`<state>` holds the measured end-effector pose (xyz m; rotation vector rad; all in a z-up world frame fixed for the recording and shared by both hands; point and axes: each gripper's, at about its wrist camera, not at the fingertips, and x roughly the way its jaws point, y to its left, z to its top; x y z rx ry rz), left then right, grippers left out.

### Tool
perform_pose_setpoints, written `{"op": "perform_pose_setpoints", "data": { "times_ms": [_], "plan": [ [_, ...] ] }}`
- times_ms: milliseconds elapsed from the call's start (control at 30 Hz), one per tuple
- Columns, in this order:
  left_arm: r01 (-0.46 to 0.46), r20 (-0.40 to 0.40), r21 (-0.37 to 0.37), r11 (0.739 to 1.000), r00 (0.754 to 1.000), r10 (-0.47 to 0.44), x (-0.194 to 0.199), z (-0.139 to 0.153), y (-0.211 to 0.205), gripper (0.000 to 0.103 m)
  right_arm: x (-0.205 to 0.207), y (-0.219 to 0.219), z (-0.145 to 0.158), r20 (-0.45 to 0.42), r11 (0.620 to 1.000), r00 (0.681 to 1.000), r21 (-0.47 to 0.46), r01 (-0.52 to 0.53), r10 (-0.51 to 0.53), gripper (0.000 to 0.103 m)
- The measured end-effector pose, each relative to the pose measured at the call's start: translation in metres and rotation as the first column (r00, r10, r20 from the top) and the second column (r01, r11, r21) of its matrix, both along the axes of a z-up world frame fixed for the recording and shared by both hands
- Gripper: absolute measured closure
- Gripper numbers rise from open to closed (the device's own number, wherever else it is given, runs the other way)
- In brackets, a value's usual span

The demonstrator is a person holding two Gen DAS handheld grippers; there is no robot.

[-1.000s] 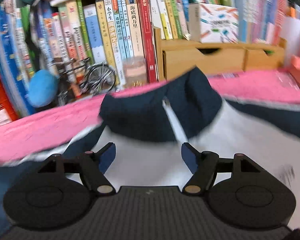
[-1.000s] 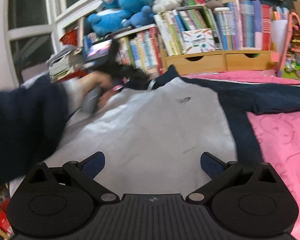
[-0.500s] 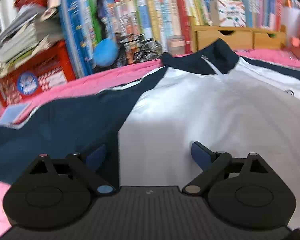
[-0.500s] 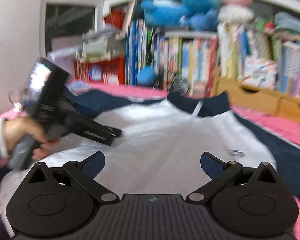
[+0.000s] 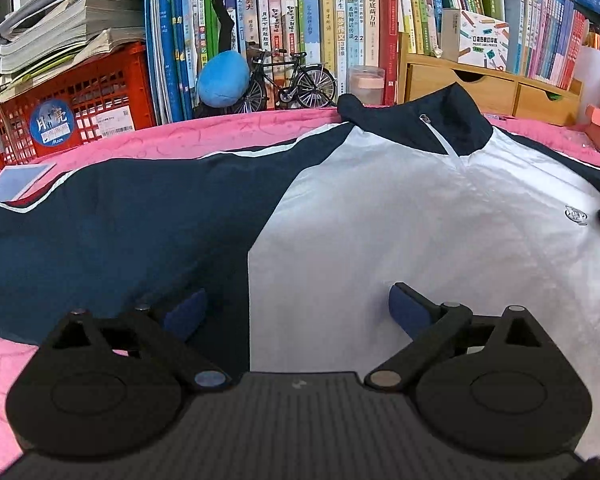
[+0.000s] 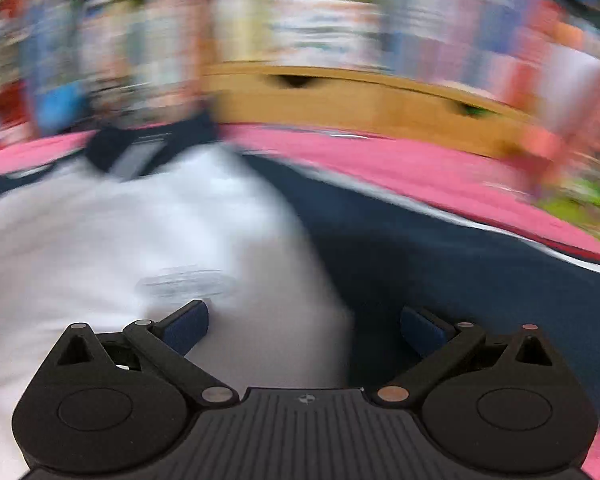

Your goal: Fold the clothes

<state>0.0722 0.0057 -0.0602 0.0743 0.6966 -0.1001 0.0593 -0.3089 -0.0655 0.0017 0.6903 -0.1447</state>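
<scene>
A jacket with a white body and navy sleeves lies spread flat on a pink cover, its navy collar pointing toward the bookshelf. My left gripper is open and empty, low over the seam between the white front and the left navy sleeve. My right gripper is open and empty over the seam between the white front and the right navy sleeve. The right wrist view is heavily motion-blurred.
A bookshelf full of books runs along the back, with a red crate, a blue plush ball, a model bicycle and a wooden drawer unit. A small card lies at the cover's left edge.
The left gripper has drawn back and settled over the left armpit seam. The right gripper has swung right toward the right sleeve and is moving fast. Both stay open.
</scene>
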Motion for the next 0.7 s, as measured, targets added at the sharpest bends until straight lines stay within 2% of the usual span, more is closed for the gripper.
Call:
{"op": "perform_pose_setpoints", "data": {
  "times_ms": [200,267,467,600,700],
  "plan": [
    [0.002,-0.001,0.001,1.000,1.000,-0.002,0.001,0.000,0.002,0.002,-0.007,-0.009,0.017,0.046,0.999,0.998,0.017,0.038,-0.038,0.001],
    [0.001,-0.002,0.001,1.000,1.000,-0.001,0.001,0.000,0.002,0.002,-0.009,-0.013,0.023,0.061,0.998,0.997,0.023,0.050,-0.051,0.004],
    [-0.001,-0.002,0.005,1.000,1.000,0.001,0.001,0.000,0.002,0.001,-0.015,-0.022,0.040,0.106,0.995,0.990,0.041,0.086,-0.090,0.001],
    [-0.003,-0.003,0.005,1.000,1.000,0.003,0.001,0.000,0.002,0.001,0.006,0.039,0.030,0.095,0.985,0.988,0.107,-0.132,0.122,0.001],
    [-0.003,-0.005,0.004,1.000,1.000,0.003,0.002,-0.001,0.002,0.001,0.021,0.092,0.018,0.071,0.946,0.957,0.147,-0.289,0.281,0.001]
  ]
}}
